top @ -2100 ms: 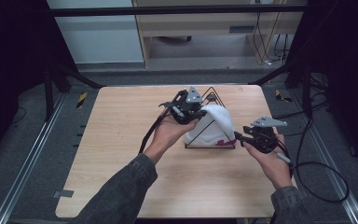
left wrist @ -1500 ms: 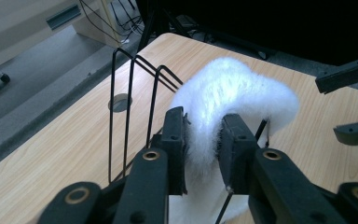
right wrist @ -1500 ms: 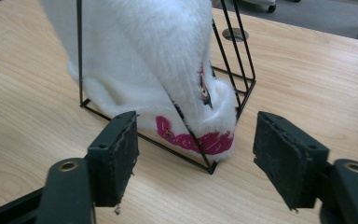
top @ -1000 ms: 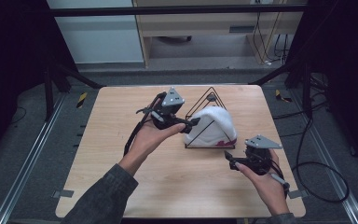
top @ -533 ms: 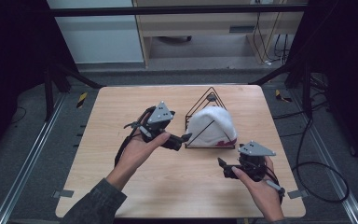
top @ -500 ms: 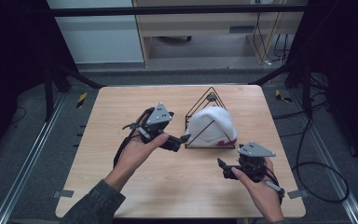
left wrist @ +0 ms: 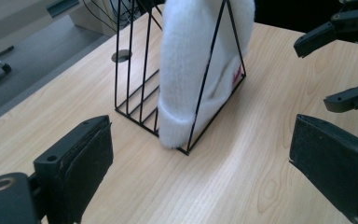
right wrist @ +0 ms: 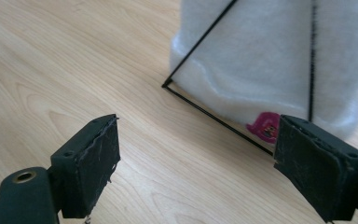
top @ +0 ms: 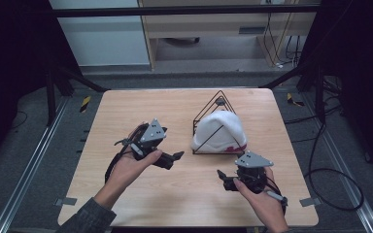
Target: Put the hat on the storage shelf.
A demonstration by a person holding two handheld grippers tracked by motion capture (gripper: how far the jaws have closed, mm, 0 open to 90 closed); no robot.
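White knitted beanie (top: 219, 131), with a small pink mark near its brim, sits inside a black wire triangular rack (top: 213, 108); the rack stands upright on the pale wooden worktop (top: 126, 111), right of centre. The wires cross the front of the beanie, and the brim rests on the bottom wires of the rack.

Left hand-held gripper (top: 177, 156): held left of the rack, just beside its lower left corner, apart from it. Jaws stand wide and have just been opening; nothing lies between them, and the pads (left wrist: 95, 161) touch nothing. The left gripper view looks at the rack's side, beanie bulging through the wires.

Right hand-held gripper (top: 223, 178): held in front of the rack, near its front edge, apart from it. Jaws gape wide though they have just been closing a little; bare worktop shows between them, no grip on anything. The right gripper view shows the pink mark (right wrist: 263, 127) just behind the rack's base wire.
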